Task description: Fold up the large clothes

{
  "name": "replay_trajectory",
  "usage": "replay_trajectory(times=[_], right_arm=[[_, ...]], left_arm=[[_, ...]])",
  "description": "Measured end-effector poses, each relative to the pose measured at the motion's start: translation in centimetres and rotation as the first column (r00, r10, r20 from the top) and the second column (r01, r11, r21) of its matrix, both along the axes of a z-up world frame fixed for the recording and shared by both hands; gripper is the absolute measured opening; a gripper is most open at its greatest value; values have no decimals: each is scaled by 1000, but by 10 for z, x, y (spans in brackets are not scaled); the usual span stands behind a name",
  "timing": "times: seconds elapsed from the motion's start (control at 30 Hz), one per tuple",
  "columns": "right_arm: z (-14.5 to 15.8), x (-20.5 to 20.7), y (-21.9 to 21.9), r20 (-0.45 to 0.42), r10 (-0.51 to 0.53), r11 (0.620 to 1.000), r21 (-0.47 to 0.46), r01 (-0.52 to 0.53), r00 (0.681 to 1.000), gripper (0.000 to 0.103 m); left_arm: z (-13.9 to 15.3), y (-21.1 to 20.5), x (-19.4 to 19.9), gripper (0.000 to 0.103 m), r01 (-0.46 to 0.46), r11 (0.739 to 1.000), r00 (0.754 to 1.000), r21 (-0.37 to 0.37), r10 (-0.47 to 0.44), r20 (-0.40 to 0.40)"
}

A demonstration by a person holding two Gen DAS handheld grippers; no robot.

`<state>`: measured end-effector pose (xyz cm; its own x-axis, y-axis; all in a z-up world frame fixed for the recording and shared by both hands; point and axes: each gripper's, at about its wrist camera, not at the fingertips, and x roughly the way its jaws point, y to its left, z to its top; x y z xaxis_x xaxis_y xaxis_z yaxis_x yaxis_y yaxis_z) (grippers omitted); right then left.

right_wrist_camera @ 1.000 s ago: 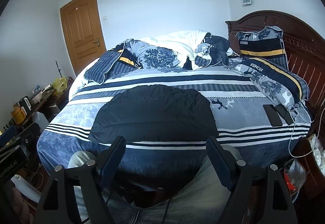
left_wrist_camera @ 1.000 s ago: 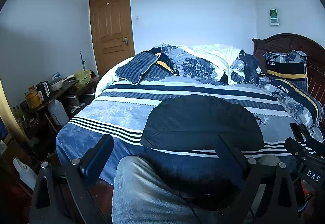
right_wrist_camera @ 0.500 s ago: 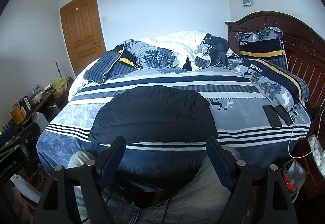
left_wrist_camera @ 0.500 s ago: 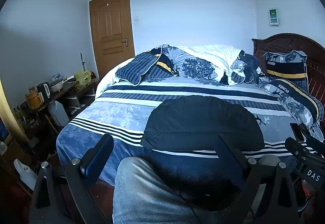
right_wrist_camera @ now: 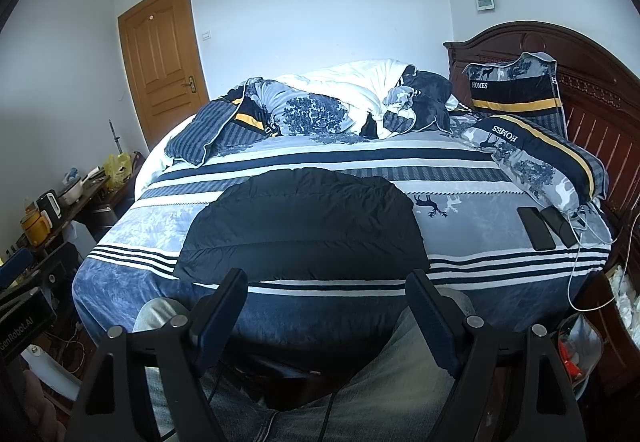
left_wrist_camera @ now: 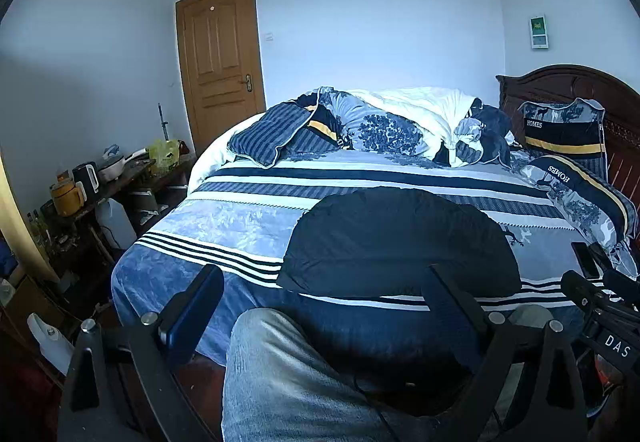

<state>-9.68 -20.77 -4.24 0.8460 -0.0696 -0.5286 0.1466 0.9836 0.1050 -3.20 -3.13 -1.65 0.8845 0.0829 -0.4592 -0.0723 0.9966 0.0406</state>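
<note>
Bedroom with white walls, wooden door (right_wrist_camera: 160, 61), striped blue bed (right_wrist_camera: 460, 266), dark folded garment (right_wrist_camera: 304, 226) lying flat near its front edge, rumpled duvet (right_wrist_camera: 344, 97) behind, cluttered counter (left_wrist_camera: 100, 185) left, left tongs (left_wrist_camera: 320, 306) and right tongs (right_wrist_camera: 324, 306) both spread wide, empty, short of the bed.

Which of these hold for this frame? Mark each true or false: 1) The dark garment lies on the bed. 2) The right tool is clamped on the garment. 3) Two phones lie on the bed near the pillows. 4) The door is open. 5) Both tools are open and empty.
1) True: the dark garment lies spread on the striped bed cover.
2) False: the right tool is open, short of the garment, holding nothing.
3) True: two phones lie side by side by the pillows.
4) False: the wooden door is closed.
5) True: the left tool is also open with nothing between its fingers.
</note>
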Motion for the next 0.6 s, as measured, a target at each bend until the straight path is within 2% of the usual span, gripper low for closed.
replay_trajectory(times=[0.4, 0.6], right_arm=[[0, 0, 1, 1, 2, 1000, 1, -2, 1000, 84], [-3, 12, -4, -12, 9, 1000, 12, -8, 1000, 84]], left_arm=[[-5, 7, 2, 99, 12, 1000, 1000, 5, -12, -9], [-17, 9, 27, 99, 13, 1000, 997, 8, -12, -80]])
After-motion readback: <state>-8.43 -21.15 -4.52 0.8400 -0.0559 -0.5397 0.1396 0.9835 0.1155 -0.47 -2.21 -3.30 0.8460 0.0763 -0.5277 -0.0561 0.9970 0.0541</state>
